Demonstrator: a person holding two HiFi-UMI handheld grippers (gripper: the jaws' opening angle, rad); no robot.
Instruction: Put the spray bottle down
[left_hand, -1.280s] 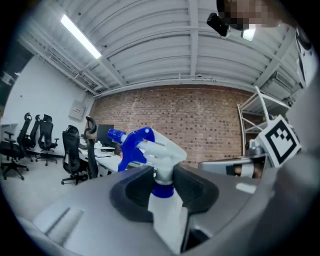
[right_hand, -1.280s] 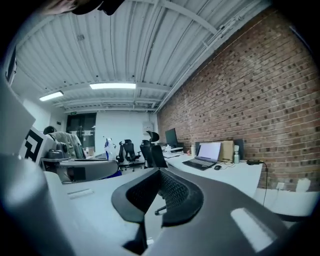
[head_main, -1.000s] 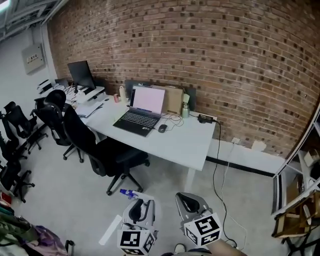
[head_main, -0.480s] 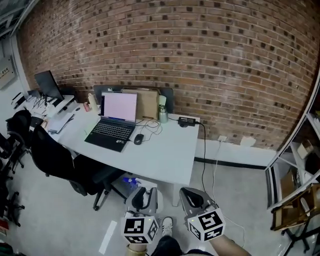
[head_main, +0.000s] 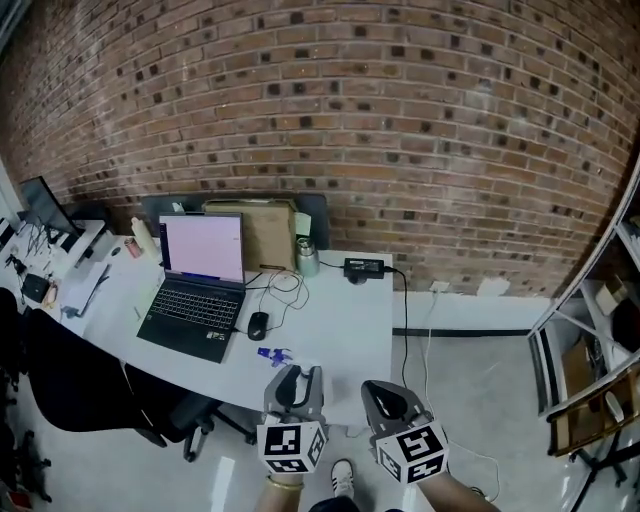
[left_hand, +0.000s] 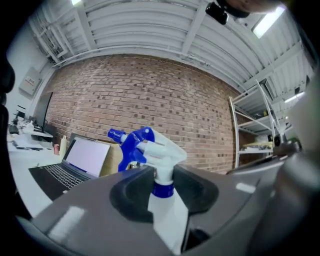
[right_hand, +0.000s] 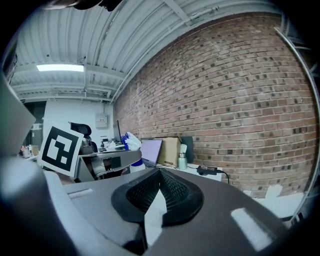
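Observation:
A white spray bottle with a blue trigger head (left_hand: 145, 147) stands upright between the jaws of my left gripper (left_hand: 162, 187), which is shut on its neck. From the head view only the blue nozzle (head_main: 273, 354) shows, ahead of the left gripper (head_main: 293, 385) and over the front edge of the white desk (head_main: 340, 320); the bottle's body is hidden. My right gripper (head_main: 386, 402) is just to the right of it, off the desk's front right corner. Its pads meet with nothing between them (right_hand: 159, 192). The left gripper's marker cube (right_hand: 60, 145) shows in the right gripper view.
On the desk are an open laptop (head_main: 195, 285), a mouse (head_main: 257, 324), a metal flask (head_main: 307, 258), a power adapter (head_main: 366, 267) and a cardboard box (head_main: 265, 230) against the brick wall. A black chair (head_main: 80, 385) stands at the left, metal shelving (head_main: 600, 380) at the right.
The view has swung round and the desk has come much nearer. Both grippers have moved up to its front edge, the left one still gripping the spray bottle.

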